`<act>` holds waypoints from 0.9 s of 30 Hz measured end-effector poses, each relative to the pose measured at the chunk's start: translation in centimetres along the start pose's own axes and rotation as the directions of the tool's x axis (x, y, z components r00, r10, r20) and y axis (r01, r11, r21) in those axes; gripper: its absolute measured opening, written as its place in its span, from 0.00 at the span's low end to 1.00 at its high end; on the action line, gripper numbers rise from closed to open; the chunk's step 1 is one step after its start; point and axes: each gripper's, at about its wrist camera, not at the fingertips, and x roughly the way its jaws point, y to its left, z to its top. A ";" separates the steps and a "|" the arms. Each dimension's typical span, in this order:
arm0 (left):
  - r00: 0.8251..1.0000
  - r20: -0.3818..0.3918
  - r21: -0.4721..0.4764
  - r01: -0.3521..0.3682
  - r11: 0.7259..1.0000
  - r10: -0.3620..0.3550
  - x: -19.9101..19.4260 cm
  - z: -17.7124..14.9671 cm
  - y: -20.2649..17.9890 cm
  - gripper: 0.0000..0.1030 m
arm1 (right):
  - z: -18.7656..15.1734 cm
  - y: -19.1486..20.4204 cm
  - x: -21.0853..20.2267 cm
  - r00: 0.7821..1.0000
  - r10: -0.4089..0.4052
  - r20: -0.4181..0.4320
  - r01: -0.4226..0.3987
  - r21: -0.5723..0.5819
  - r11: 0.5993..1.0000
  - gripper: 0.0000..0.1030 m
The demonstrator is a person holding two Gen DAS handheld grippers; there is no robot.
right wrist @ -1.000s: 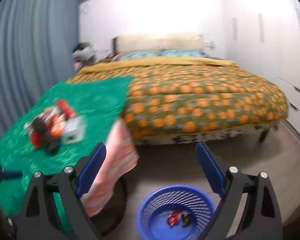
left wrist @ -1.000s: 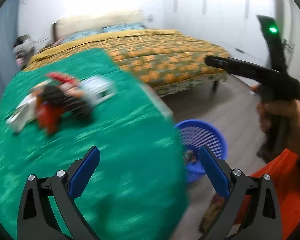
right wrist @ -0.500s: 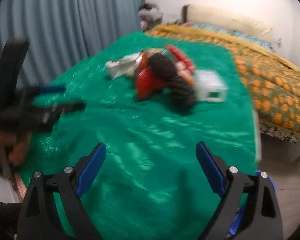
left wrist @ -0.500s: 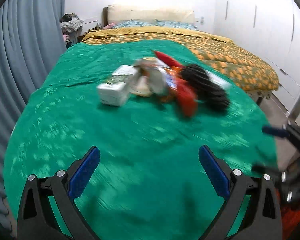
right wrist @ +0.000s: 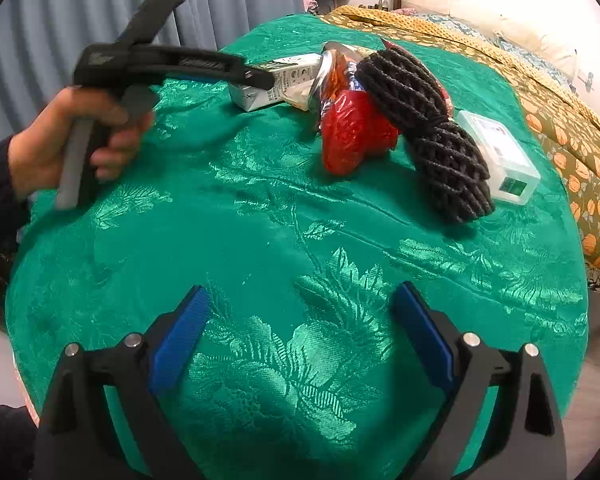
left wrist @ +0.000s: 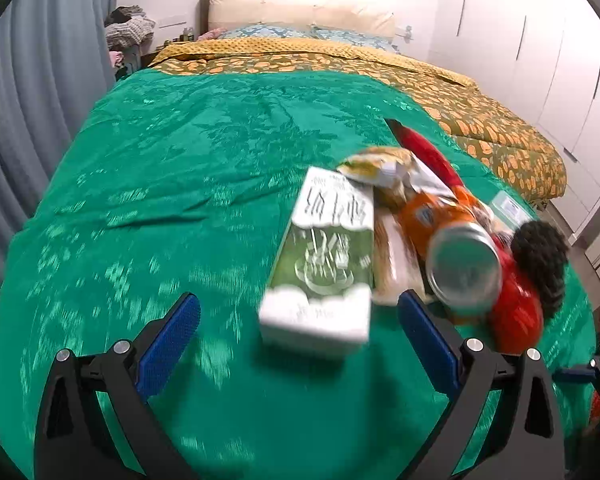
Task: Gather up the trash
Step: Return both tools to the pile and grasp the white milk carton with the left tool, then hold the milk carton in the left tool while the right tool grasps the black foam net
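A pile of trash lies on the green tablecloth point(left wrist: 160, 168): a green-and-white carton point(left wrist: 320, 256), an orange can point(left wrist: 456, 256), a red wrapper point(right wrist: 352, 132), a black mesh net point(right wrist: 428, 120) and a clear plastic box point(right wrist: 500, 152). My left gripper point(left wrist: 298, 308) is open, and the carton's near end sits between its blue fingertips. In the right wrist view a hand point(right wrist: 60, 148) holds that left gripper point(right wrist: 256, 76) against the carton point(right wrist: 288, 80). My right gripper point(right wrist: 302, 300) is open over bare cloth, well short of the pile, with nothing in it.
A bed with an orange-patterned cover point(left wrist: 480, 112) stands beyond the table. Grey curtains point(right wrist: 80, 8) hang on the left and white wardrobe doors point(left wrist: 560, 60) on the right. The table's rounded edge point(right wrist: 576, 280) drops off at the right.
Both grippers swung away from the blue basket on the floor and onto the table. The left one then moved in close, so the carton now lies between its fingers.
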 end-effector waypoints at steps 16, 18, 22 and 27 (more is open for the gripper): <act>0.996 -0.063 0.050 -0.065 0.997 0.068 -2.6 -2.8 -1.6 0.47 | -0.3 -0.1 -0.3 1.000 -0.001 0.005 0.001 0.007 1.000 0.89; 0.995 -0.067 0.001 -0.077 0.997 0.077 -4.9 -5.1 -1.9 0.47 | -0.3 -0.1 -0.3 1.000 -0.002 0.005 0.002 0.006 1.000 0.89; 0.995 -0.058 -0.034 -0.086 0.996 0.084 -8.5 -9.2 -3.7 0.48 | -0.3 -0.1 -0.3 1.000 0.001 0.006 -0.001 0.009 1.000 0.89; 0.996 -0.013 -0.042 -0.086 0.995 0.085 -10.4 -12.2 -6.6 0.81 | -0.3 -0.2 -0.3 1.000 0.002 0.007 -0.003 0.010 1.000 0.89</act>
